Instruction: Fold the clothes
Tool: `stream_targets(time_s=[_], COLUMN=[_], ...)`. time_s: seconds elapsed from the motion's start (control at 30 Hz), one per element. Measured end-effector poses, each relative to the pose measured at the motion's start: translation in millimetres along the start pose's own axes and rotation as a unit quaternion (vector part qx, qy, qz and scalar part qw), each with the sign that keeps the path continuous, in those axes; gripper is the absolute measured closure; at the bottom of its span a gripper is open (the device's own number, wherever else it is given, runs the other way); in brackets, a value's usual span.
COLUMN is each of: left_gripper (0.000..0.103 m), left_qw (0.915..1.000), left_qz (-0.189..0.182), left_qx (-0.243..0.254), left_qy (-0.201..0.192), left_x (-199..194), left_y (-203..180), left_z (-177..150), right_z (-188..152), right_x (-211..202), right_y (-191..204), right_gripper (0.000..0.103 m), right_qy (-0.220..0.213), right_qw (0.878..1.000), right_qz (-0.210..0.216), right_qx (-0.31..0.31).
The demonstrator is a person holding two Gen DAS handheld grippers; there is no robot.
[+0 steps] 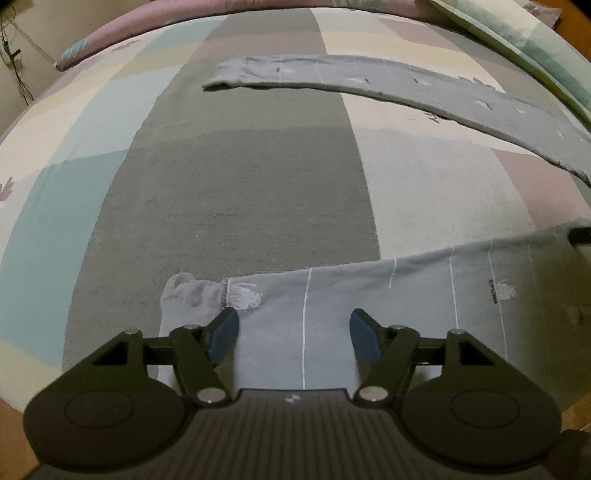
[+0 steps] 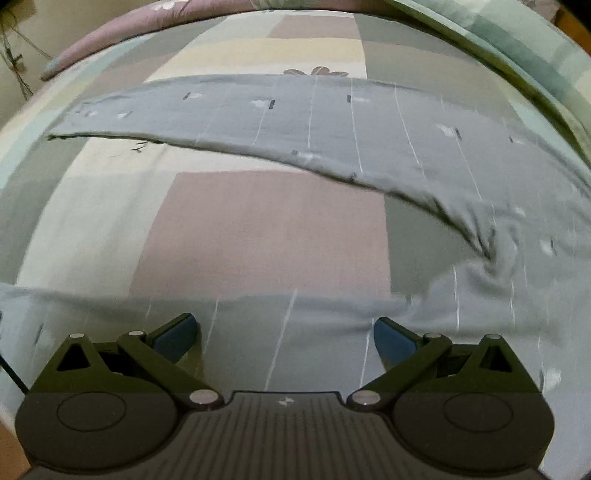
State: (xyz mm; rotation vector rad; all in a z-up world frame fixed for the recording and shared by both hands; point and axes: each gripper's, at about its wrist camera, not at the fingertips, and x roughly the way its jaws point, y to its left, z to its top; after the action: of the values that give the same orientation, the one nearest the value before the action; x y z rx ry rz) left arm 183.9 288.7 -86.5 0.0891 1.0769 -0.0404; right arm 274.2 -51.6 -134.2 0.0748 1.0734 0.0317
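Note:
Grey trousers with thin white lines lie spread flat on a patchwork bed sheet (image 1: pixel 240 184). In the left wrist view the near leg (image 1: pixel 406 295) runs to the right from its ribbed cuff (image 1: pixel 192 299), and the far leg (image 1: pixel 369 81) stretches across the back. My left gripper (image 1: pixel 293 317) hovers open over the near leg just beside the cuff, blue pads apart, nothing pinched. In the right wrist view my right gripper (image 2: pixel 285 321) is open wide over the near leg (image 2: pixel 295 350). The far leg (image 2: pixel 295 118) curves to the wrinkled crotch (image 2: pixel 495 258) at the right.
A folded green-checked quilt or pillow (image 1: pixel 535 44) lies at the back right of the bed, also in the right wrist view (image 2: pixel 517 48). The bed's rounded edge with a pink border (image 1: pixel 110 33) falls off at the back left, where cables hang on the wall (image 1: pixel 14 66).

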Motion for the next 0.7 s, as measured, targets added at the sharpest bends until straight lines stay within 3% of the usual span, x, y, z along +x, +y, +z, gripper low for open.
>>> stream_targets(time_s=[0.17,0.27,0.33,0.37,0.47,0.6,0.7], left_gripper=[0.033,0.033,0.035,0.041,0.043,0.043,0.043], left_qw=[0.9999,0.9997,0.9993,0.9990,0.9965,0.9893,0.9858], left_qz=[-0.009,-0.013,-0.016,-0.017,-0.028,-0.053,-0.066], left_qx=[0.012,0.020,0.031,0.039,0.078,0.135,0.152], left_qy=[0.004,0.007,0.010,0.011,0.001,-0.016,-0.024], left_x=[0,0,-2,-4,-15,-30,-33], left_y=[3,3,2,1,-8,-33,-51], left_z=[1,1,2,3,7,15,17], right_z=[24,29,31,34,46,59,61], right_x=[-17,-24,-24,-23,-11,2,5], right_y=[2,-9,-14,-19,-35,-48,-48], right_gripper=[0.000,0.000,0.004,0.014,0.036,0.051,0.061], right_qy=[-0.030,-0.014,0.002,0.017,0.066,0.128,0.154], right_qw=[0.999,0.998,0.990,0.981,0.954,0.914,0.887], right_qz=[0.004,0.002,-0.001,0.004,0.024,0.078,0.090], right_qx=[-0.020,-0.068,-0.143,-0.191,-0.291,-0.378,-0.425])
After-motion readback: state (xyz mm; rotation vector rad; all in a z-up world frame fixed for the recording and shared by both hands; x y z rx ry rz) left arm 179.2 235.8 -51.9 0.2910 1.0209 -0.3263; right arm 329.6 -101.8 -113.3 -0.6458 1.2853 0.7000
